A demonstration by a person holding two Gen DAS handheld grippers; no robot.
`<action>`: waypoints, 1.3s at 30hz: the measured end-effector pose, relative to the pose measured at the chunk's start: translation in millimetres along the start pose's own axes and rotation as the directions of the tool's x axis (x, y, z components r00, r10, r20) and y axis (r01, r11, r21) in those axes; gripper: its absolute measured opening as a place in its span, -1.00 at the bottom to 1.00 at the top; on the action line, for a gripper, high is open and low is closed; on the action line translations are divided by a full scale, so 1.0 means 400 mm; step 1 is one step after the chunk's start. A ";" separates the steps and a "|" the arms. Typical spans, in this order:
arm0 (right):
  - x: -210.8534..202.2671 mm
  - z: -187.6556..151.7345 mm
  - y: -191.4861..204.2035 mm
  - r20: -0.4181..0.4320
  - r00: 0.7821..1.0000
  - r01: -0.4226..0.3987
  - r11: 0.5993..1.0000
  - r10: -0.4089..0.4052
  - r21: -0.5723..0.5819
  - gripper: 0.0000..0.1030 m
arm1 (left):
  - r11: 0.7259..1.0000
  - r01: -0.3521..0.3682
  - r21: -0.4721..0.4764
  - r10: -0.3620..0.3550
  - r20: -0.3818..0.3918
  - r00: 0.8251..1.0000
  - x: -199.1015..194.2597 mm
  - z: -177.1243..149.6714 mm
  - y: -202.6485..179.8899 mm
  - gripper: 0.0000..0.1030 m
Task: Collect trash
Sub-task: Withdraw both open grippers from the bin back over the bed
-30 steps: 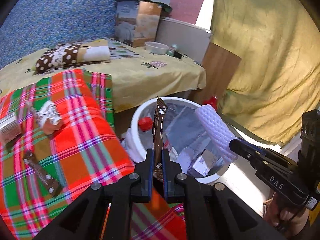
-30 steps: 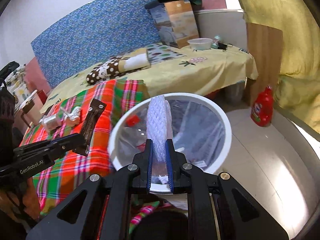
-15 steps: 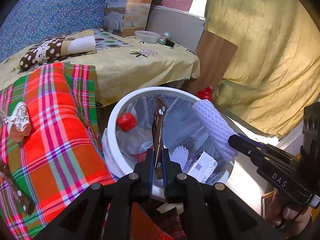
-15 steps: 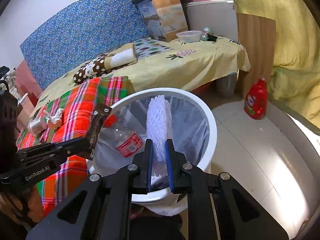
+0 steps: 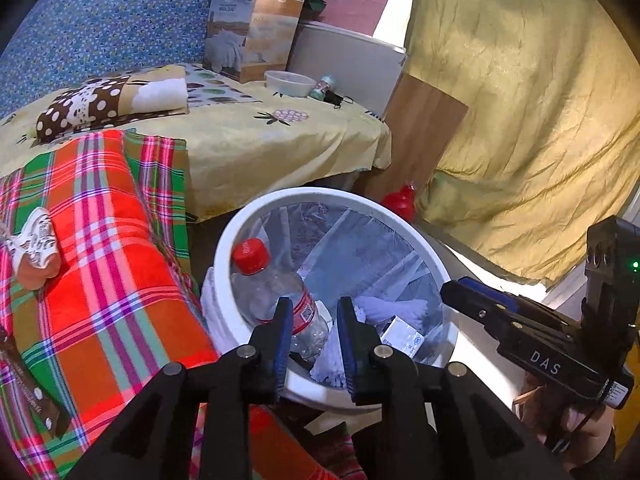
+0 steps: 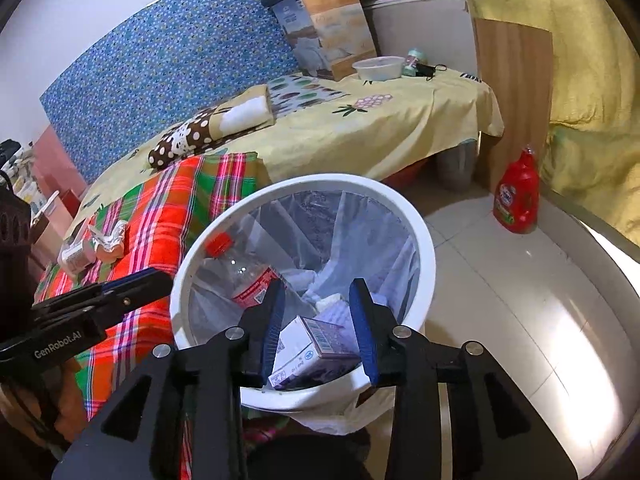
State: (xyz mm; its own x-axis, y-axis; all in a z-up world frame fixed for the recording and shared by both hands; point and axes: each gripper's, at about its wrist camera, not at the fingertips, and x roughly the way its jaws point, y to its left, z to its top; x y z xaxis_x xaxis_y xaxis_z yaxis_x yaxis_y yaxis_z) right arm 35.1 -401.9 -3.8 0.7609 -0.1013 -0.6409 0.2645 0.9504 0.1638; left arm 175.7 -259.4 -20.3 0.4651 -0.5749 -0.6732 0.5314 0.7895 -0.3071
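Observation:
A white trash bin [image 5: 424,248] with a clear liner stands on the floor beside the bed; it also shows in the right wrist view [image 6: 428,248]. Inside lie a plastic bottle with a red cap [image 5: 276,292], a white foam net sleeve [image 5: 396,306] and a small carton [image 6: 316,340]. My left gripper [image 5: 312,316] is open and empty over the bin's near rim. My right gripper [image 6: 318,300] is open and empty over the bin. A brown wrapper [image 5: 28,388] and crumpled trash [image 5: 34,248] lie on the plaid blanket [image 5: 104,264].
A red detergent bottle [image 6: 516,196] stands on the tiled floor by a wooden board [image 6: 512,92]. On the yellow bedsheet sit a spotted pillow [image 6: 208,132], a cardboard box [image 6: 328,28] and a plastic bowl [image 6: 378,67]. A yellow curtain [image 5: 520,112] hangs at the right.
Both grippers opened over the bin. The brown wrapper left my left gripper and the foam net sleeve left my right gripper; the sleeve now lies in the bin.

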 end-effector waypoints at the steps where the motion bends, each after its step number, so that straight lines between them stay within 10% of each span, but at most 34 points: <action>1: 0.000 0.002 0.003 0.002 1.000 -0.002 1.000 0.002 -0.002 -0.30 | 1.000 0.000 -0.004 0.000 0.003 1.000 -0.007 -0.002 0.004 -0.57; 39: -0.058 -0.056 0.276 -0.005 0.978 -0.205 0.953 0.209 -0.225 -0.30 | 0.958 -0.203 -0.204 0.232 0.130 0.964 -0.365 -0.184 0.212 -0.57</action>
State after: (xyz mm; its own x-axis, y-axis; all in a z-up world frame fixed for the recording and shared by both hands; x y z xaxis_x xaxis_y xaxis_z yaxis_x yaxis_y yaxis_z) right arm 33.4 -287.9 12.2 0.7963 0.1010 -0.5964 -0.0373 0.9923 0.1182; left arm 100.6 -92.5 2.4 0.6634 -0.3993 -0.6328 0.2704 0.9165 -0.2949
